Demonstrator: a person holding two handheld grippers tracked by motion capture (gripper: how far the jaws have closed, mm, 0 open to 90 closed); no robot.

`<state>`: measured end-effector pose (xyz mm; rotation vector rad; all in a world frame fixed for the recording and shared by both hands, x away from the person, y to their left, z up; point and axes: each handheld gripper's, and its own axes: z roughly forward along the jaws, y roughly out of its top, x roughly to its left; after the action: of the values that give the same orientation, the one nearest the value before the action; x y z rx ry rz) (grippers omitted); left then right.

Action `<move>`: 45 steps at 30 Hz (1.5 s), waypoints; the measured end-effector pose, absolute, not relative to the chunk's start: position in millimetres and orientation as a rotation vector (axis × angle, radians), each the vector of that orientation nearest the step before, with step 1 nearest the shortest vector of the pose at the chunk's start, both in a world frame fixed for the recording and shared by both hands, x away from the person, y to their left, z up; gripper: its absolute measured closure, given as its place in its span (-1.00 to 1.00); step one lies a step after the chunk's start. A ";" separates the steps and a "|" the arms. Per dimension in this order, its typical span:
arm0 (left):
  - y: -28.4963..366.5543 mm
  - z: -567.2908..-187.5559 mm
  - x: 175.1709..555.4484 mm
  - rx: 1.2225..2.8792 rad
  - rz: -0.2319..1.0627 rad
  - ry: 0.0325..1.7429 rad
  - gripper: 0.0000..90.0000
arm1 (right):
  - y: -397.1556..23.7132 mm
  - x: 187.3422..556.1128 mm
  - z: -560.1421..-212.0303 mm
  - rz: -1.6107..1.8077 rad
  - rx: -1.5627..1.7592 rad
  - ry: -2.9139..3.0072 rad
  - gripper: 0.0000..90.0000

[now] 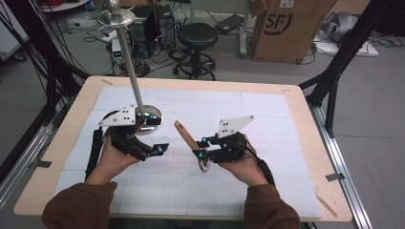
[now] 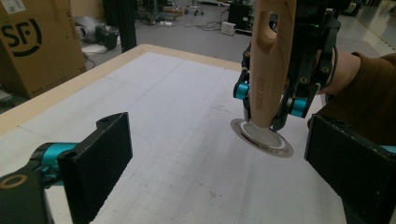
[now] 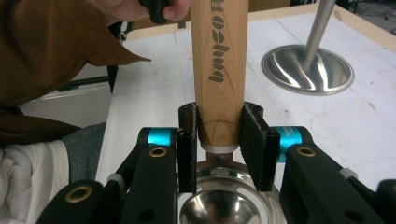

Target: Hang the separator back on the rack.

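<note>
A wooden-handled ladle [image 1: 185,134] is held over the white mat, handle pointing up and away, its metal bowl [image 1: 204,165] low by the mat. My right gripper [image 1: 197,147] is shut on the handle's lower end; in the right gripper view both pads clamp the wood [image 3: 219,93] just above the shiny bowl [image 3: 219,207]. My left gripper [image 1: 163,134] stands open with nothing between its jaws, just left of the ladle. In the left gripper view its jaws frame the ladle handle [image 2: 271,60], the bowl [image 2: 262,136] and the right gripper [image 2: 271,102] farther off.
A metal stand with a round base [image 1: 154,112] and a tall leaning pole [image 1: 128,57] rises at the mat's back left, close behind my left gripper; its base [image 3: 306,70] also appears in the right gripper view. Beyond the table are a stool [image 1: 197,36] and a cardboard box [image 1: 286,28].
</note>
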<state>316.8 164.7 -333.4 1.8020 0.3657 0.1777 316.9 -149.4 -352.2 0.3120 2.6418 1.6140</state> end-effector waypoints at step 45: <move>140.5 -321.8 315.2 1.766 0.121 0.234 -0.07 | -129.5 321.6 -345.5 1.722 0.204 2.633 0.53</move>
<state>315.2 140.5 -321.8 1.7655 0.2340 0.1211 321.6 -129.5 -345.5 0.2039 2.6330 1.7221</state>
